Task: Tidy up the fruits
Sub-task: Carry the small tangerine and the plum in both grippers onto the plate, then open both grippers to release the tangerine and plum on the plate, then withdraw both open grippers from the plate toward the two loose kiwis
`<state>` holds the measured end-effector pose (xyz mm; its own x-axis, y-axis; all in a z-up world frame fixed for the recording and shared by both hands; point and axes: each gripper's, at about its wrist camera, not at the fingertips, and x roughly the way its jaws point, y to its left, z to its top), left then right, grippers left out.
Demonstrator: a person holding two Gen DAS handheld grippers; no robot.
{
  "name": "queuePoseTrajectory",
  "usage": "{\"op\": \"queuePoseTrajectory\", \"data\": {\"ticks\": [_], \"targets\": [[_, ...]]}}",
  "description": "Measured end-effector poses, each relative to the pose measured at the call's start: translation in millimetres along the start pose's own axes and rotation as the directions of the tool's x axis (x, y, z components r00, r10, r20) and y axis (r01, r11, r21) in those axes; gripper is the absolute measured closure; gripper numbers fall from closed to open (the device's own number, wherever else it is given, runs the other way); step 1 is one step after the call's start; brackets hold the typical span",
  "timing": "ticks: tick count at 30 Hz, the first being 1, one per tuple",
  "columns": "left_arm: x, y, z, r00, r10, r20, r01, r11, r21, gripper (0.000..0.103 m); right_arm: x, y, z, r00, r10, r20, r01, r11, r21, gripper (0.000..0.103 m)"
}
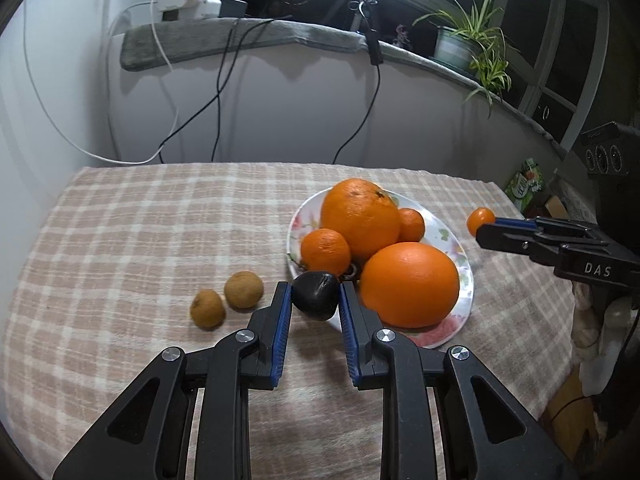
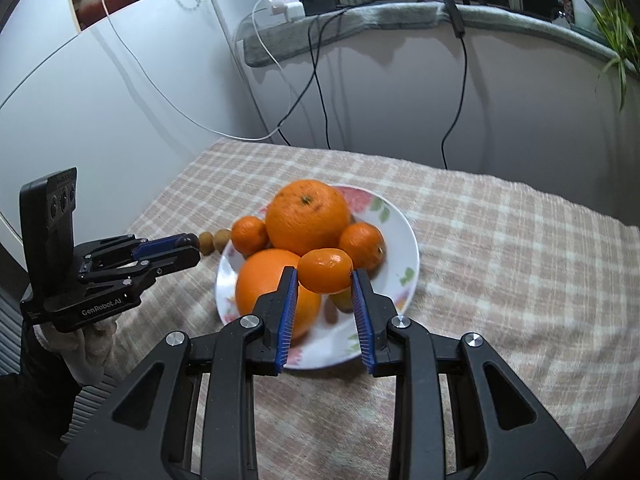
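Observation:
A floral white plate (image 1: 464, 264) (image 2: 404, 240) on the checked tablecloth holds two big oranges (image 1: 408, 284) (image 2: 306, 216) and two small mandarins (image 1: 325, 251) (image 2: 362, 246). My left gripper (image 1: 314, 298) is shut on a dark, nearly black fruit (image 1: 314, 295), held just left of the plate's near rim. My right gripper (image 2: 325, 280) is shut on a small mandarin (image 2: 325, 270) (image 1: 480, 219) above the plate. Two brown round fruits (image 1: 244, 290) (image 1: 207, 308) lie on the cloth left of the plate.
The table's far edge meets a white wall with hanging cables (image 1: 224, 92). A grey-padded sill (image 1: 248, 40) carries a power strip and a potted plant (image 1: 468, 36). A green packet (image 1: 526, 184) and clutter sit beyond the table's right edge.

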<state>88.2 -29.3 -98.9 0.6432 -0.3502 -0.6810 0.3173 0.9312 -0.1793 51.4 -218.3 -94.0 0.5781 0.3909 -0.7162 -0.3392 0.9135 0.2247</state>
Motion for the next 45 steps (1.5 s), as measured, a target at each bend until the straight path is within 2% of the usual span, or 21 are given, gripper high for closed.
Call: {"op": "queuePoseTrajectory", "data": {"ticks": [10, 29, 32, 35, 36, 38, 39, 41, 45], "targets": [[12.0, -15.1, 3.4, 1.000, -0.001, -0.022, 0.002, 1.000, 0.030, 0.081, 7.2, -10.0, -6.9, 1.000, -0.004, -0.022, 0.005, 1.000, 0.015, 0.074], [14.5, -20.3, 6.6, 1.000, 0.015, -0.024, -0.014, 0.999, 0.051, 0.079, 13.4, -13.2, -7.5, 0.999, 0.006, -0.034, -0.005, 1.000, 0.027, 0.074], [13.3, -18.9, 6.8, 1.000, 0.020, -0.021, -0.019, 0.999, 0.047, 0.069, 13.1, -13.0, -8.1, 0.999, 0.003, -0.033, -0.002, 1.000, 0.024, 0.071], [11.2, -19.6, 7.8, 1.000, 0.020, -0.015, -0.019, 0.999, 0.049, 0.068, 11.0, -12.6, -8.5, 1.000, -0.002, -0.021, 0.002, 1.000, 0.022, 0.051], [10.7, -20.4, 7.9, 1.000, 0.022, -0.014, -0.021, 0.998, 0.052, 0.068, 10.1, -12.3, -8.4, 1.000, -0.002, -0.017, 0.003, 1.000, 0.021, 0.050], [10.1, -21.6, 8.1, 1.000, 0.022, -0.012, -0.022, 0.998, 0.057, 0.058, 8.4, -11.9, -7.6, 1.000, 0.003, -0.012, -0.002, 1.000, 0.019, 0.049], [9.7, -22.2, 8.0, 1.000, 0.023, -0.009, -0.022, 0.998, 0.058, 0.050, 7.6, -11.6, -7.3, 1.000, 0.005, -0.010, -0.005, 1.000, 0.018, 0.045], [8.6, -24.0, 7.7, 1.000, 0.024, -0.005, -0.023, 0.998, 0.061, 0.044, 5.1, -10.4, -7.0, 1.000, 0.006, 0.000, -0.006, 1.000, 0.012, 0.035], [6.9, -27.3, 7.7, 0.999, 0.035, 0.003, -0.035, 0.997, 0.069, 0.030, 1.2, -7.4, -6.9, 1.000, 0.013, 0.010, -0.013, 1.000, 0.002, 0.034]]}}
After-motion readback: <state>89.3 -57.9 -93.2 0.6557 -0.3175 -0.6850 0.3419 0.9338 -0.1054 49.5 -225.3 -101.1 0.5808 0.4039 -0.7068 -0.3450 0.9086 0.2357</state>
